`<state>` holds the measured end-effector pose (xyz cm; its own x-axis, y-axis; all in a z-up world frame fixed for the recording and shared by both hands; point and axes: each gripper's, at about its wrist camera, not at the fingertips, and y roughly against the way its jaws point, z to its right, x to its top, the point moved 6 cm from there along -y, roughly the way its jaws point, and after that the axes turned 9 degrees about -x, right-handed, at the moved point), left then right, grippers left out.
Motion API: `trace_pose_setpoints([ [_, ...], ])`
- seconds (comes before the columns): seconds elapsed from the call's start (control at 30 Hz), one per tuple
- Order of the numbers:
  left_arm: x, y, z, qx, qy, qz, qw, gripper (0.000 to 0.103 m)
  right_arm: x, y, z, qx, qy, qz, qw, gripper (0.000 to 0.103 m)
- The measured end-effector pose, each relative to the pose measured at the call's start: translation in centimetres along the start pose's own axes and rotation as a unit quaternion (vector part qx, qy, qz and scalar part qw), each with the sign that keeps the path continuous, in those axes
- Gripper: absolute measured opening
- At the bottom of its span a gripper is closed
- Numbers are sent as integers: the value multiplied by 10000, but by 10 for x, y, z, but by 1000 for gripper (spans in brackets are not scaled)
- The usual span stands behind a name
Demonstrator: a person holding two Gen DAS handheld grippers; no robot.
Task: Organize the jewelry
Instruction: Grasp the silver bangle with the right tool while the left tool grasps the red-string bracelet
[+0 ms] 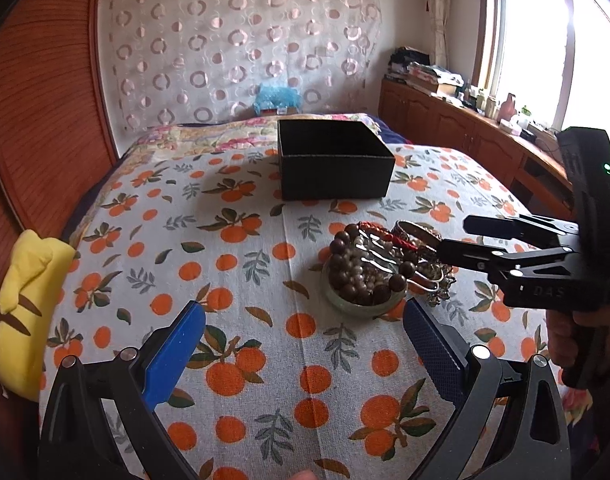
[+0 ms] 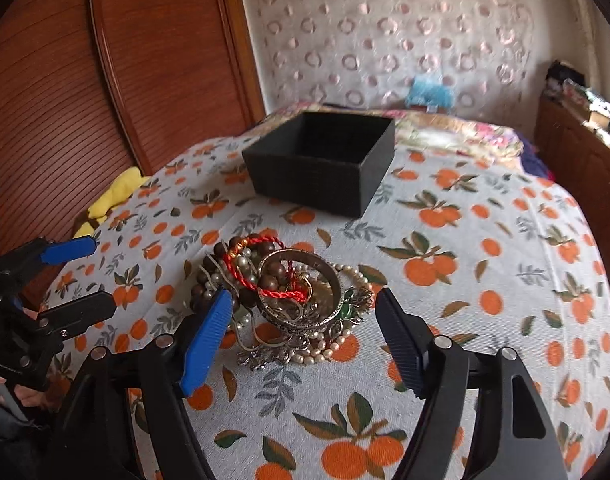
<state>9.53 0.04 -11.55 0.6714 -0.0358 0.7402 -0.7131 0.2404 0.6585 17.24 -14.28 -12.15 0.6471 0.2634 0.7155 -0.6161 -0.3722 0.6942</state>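
A tangled jewelry heap [image 2: 289,300] of slippery beads, limp cords and one stiff metal bangle [image 2: 305,284], judged the best hold, is seen mid-bed, nearer its near edge than the black box [image 2: 325,160], between the open-jawed right gripper [image 2: 301,328] and the open left gripper [image 1: 305,328].

Left gripper [image 1: 305,320] bottom of frame, jaws wide apart. Jewelry pile [image 1: 385,266] centre right on bed [image 1: 225,280]. Right gripper [image 1: 449,240] at pile's right edge. Black box [image 1: 333,160] above centre.
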Motion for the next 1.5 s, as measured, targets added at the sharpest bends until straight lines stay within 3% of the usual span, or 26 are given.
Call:
trace_pose_setpoints([
  [0.37,1,-16,-1,-79,-28,-202,9998,96,3,-25,-3,433,6,-389,9983,66],
  [0.47,2,-17,-3,-71,-16,-201,9998,96,4,-23,0,527,-72,-345,9980,58],
  [0.77,10,-24,3,-160,-132,-214,9996,95,5,-8,9,418,-43,-102,9991,58],
  [0.97,25,-35,15,-483,-160,-181,9985,94,6,4,21,188,-64,31,9998,58],
  [1.3,40,-70,43,-949,-194,-527,9939,37,-3,10,39,-21,-164,71,9998,57],
  [1.5,40,-80,44,-901,-186,-629,9938,23,-2,14,41,-1,-167,147,9998,56],
])
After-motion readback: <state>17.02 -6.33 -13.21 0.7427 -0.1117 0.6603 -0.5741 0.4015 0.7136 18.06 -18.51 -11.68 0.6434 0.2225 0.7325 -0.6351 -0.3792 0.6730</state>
